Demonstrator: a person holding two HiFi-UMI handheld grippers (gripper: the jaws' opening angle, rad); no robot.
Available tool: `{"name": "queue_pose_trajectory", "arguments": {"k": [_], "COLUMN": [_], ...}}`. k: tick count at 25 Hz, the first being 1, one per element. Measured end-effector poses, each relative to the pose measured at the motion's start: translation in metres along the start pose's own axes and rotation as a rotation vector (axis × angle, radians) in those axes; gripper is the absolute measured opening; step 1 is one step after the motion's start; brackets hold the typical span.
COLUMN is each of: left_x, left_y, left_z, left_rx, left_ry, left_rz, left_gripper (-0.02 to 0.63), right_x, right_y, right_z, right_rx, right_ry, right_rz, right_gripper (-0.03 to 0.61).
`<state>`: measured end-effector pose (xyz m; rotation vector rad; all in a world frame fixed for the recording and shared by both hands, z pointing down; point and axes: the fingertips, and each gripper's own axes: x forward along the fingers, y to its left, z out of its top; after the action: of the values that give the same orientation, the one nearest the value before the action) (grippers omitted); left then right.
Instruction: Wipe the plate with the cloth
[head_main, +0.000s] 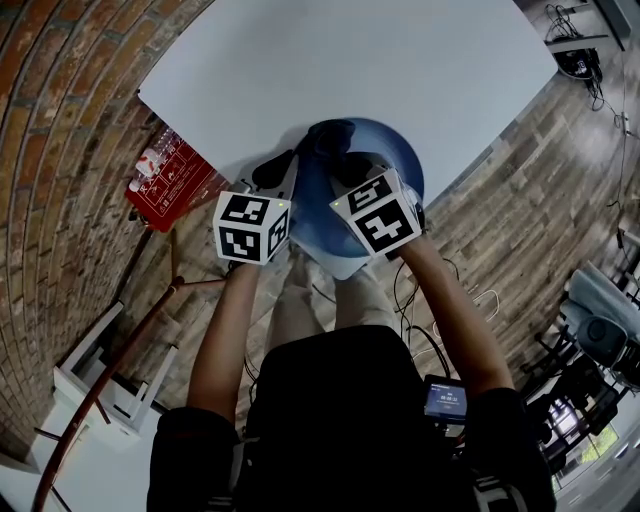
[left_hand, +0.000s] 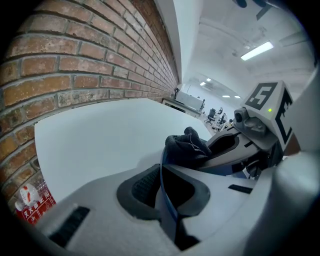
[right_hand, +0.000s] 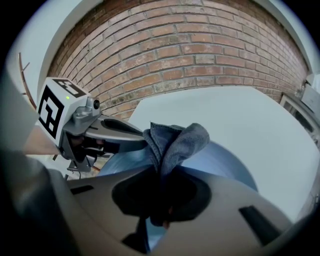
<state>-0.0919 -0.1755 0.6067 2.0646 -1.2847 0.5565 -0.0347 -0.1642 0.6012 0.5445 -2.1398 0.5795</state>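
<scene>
Both tools are occupied: the left tool (left_hand: 162, 189) grips the plate (right_hand: 222, 162), and the right tool (right_hand: 161, 196) grips the cloth (right_hand: 176, 141).
In the left gripper view we see the tool's two pads drawn close onto the thin blue rim of the plate, which runs edge-on between them. In the right gripper view the jaws are pressed together on a fold of the grey-blue cloth. The rest of it bunches up just ahead of the tips, against the plate's face. From the left tool the cloth sits just ahead and to its right, and the right tool comes in from that side. The plate lies beyond both tools over the near corner of the white counter (head_main: 350, 70), though we cannot tell whether it rests there.
</scene>
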Motion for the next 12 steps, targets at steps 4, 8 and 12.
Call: {"name": "queue_pose_trajectory", "arguments": {"k": [4,8,12], "left_x": [0.0,0.001,0.001], "left_y": [0.0,0.0,0.0], "left_z": [0.0,0.0,0.0], "left_rx": [-0.011,-0.013,-0.016], "left_ry": [-0.003,-0.002,-0.003], "left_rz": [0.001,0.004,0.007], "left_gripper": [0.028,0.028,0.028], "right_x": [-0.004,-0.01,-0.016], "right_y": [-0.007,-0.018,-0.029], "right_z": [-0.003,-0.009,-0.014], "right_rx": [0.009,0.032,0.048], "right_ry": [0.002,0.003,0.001], "right_rz": [-0.012,-0.028,-0.05], "right_gripper": [0.06,0.06,0.06]}}
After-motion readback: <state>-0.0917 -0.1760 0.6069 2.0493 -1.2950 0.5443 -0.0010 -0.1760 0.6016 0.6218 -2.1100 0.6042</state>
